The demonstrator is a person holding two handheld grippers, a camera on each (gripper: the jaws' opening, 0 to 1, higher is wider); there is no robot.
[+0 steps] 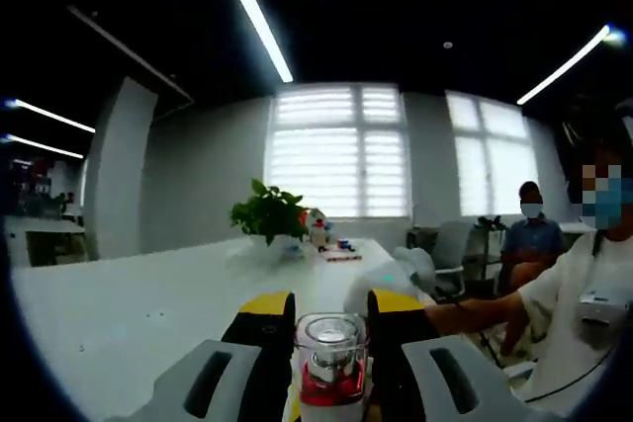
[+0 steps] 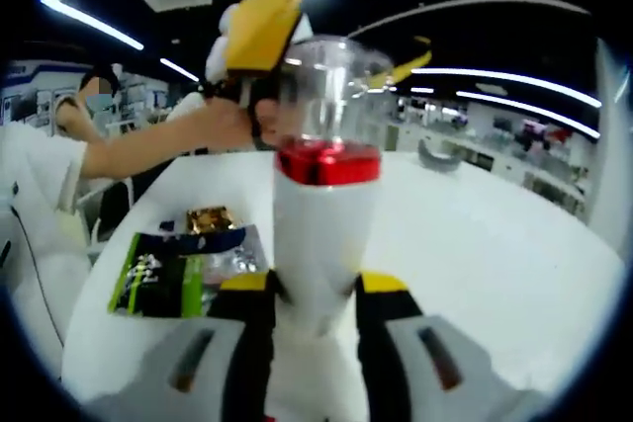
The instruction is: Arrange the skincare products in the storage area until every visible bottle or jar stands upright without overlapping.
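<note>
Bottle [image 2: 316, 214] pinched at the white lower body between the jaws of the right gripper [image 2: 315, 284], held upright above the table [image 2: 485, 244], clear cap [image 2: 331, 86] on top, red collar [image 2: 326, 160] beneath it. Seen in the left gripper view: left gripper [image 1: 331, 298] brought in around the same bottle, yellow-tipped jaws flanking cap and collar closely; cannot tell whether pressed on or merely alongside. In the right gripper view, one yellow jaw tip just beside the cap, a person's arm behind it.

Handling, judged: rigid plastic body, smooth and likely slippery; tapering toward the base, so prone to creeping within a flat pinch. Probably light; fill level not visible. Top-heavy look with tall cap, narrow foot, so tip-prone when set down. Clear cap possibly only pushed on; best not lifted by it alone. Best hold: mid-body below the red collar, squeezed across the widest part.

Farther out: flat packets [image 2: 173, 274] lying on the table, well apart from the bottle. Potted plant [image 1: 269, 212] at the far end in the left gripper view.
</note>
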